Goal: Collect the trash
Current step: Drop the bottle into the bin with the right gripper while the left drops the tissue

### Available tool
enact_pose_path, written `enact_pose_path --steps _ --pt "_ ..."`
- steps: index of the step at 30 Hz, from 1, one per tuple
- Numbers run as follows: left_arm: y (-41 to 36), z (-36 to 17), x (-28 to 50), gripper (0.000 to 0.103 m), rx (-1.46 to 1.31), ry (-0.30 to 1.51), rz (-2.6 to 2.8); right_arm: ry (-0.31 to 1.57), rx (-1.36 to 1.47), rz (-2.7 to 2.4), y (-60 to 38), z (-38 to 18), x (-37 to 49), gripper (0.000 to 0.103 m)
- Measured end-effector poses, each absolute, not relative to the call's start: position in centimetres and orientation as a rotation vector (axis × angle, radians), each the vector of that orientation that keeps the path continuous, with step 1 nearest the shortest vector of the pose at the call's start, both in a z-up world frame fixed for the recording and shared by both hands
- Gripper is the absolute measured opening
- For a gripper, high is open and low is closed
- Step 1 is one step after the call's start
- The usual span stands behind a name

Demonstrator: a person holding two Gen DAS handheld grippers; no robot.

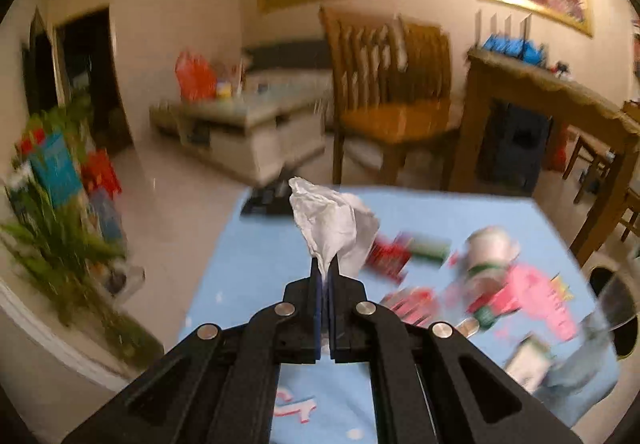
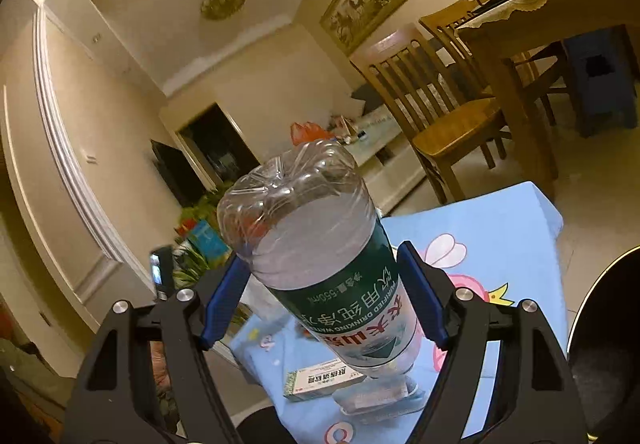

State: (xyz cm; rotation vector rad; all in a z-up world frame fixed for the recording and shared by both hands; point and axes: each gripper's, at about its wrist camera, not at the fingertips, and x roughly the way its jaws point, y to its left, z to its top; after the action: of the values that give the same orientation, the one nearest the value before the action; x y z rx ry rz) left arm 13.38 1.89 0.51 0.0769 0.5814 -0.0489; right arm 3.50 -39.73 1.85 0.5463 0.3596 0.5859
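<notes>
My left gripper (image 1: 325, 264) is shut on a crumpled white tissue (image 1: 328, 219), which it holds up above the blue cartoon-print tablecloth (image 1: 256, 256). Blurred litter lies on the cloth to its right: red wrappers (image 1: 390, 256) and a white and green cup-like item (image 1: 490, 256). In the right wrist view my right gripper (image 2: 320, 256) grips a clear plastic water bottle (image 2: 304, 211) with a green label. Its blue pads (image 2: 224, 300) press on both sides, and the bottle's base points away from the camera. Below it a small green and white box (image 2: 320, 384) lies on the cloth (image 2: 500, 228).
A dark round bin (image 2: 608, 344) with a pale rim stands at the table's right side. Beyond the table are a wooden chair (image 1: 392, 99), a wooden dining table (image 1: 552, 91) and a low coffee table (image 1: 240, 123). Green plants (image 1: 60, 236) stand at the left.
</notes>
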Motion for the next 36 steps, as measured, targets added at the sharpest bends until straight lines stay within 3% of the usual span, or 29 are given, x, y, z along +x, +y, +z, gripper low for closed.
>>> enact_pose_path --steps 3,9,23,24,25,27,36 --pt "-2.2 5.3 11.4 0.002 0.103 0.465 -0.110 0.327 0.592 0.585 -41.9 2.0 2.8 0.073" --pt "-11.5 8.4 10.1 0.002 0.126 0.436 -0.377 0.242 0.663 0.505 -48.0 2.5 0.1 0.073" --pt "-37.8 -0.9 10.7 0.004 0.227 0.693 -0.866 0.092 0.782 0.027 -66.5 -0.1 -12.1 0.073" --pt "-39.3 -2.2 10.8 0.016 0.232 0.724 -0.877 0.089 0.791 0.009 -67.4 -0.4 -12.6 0.073" --pt "-40.6 -3.3 10.6 0.044 0.240 0.744 -0.883 0.088 0.795 -0.003 -67.8 -0.6 -13.0 0.073" --pt "-42.2 -4.8 10.5 0.064 0.265 0.754 -0.857 0.094 0.805 -0.013 -68.7 -1.3 -13.5 0.073" --pt "-41.1 -8.1 9.2 0.067 0.338 0.823 -0.795 0.373 0.783 -0.031 -66.4 -6.5 -5.2 0.073"
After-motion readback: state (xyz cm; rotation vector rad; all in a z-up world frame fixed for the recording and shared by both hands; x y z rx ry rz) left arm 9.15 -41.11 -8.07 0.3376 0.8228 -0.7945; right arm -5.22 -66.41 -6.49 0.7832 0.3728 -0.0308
